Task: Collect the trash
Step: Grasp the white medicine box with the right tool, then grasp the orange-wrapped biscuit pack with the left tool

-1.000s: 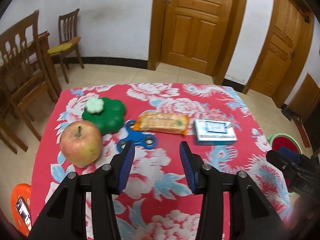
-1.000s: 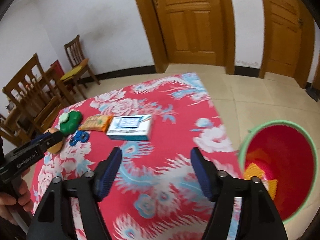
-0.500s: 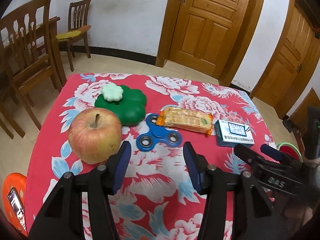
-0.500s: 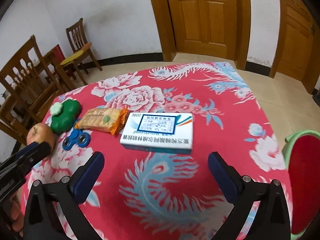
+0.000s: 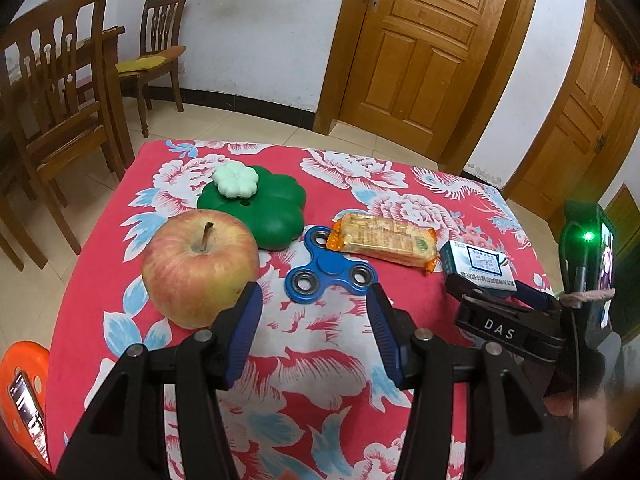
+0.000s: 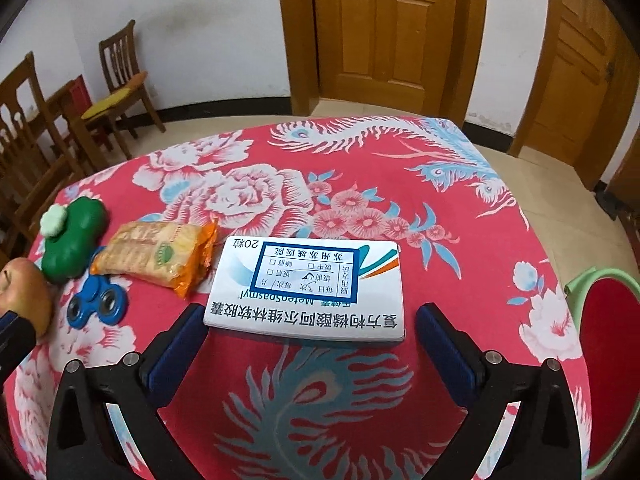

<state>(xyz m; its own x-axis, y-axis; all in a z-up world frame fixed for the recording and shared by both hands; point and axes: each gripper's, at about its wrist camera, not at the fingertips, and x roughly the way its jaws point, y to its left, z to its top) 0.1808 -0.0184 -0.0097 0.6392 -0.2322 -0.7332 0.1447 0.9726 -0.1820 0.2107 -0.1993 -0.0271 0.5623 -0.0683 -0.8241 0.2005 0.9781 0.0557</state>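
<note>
Green-rimmed red bin beside table, contents unseen

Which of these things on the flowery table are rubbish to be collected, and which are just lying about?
Likely part of the job:
- white medicine box, lying between the open jaws of the right gripper
- orange snack wrapper
- red bin with green rim beside the table

Probably just lying about:
- apple
- blue fidget spinner
- green clover-shaped case
- wooden chairs

Left tool parted, empty, near spinner, apple.
</note>
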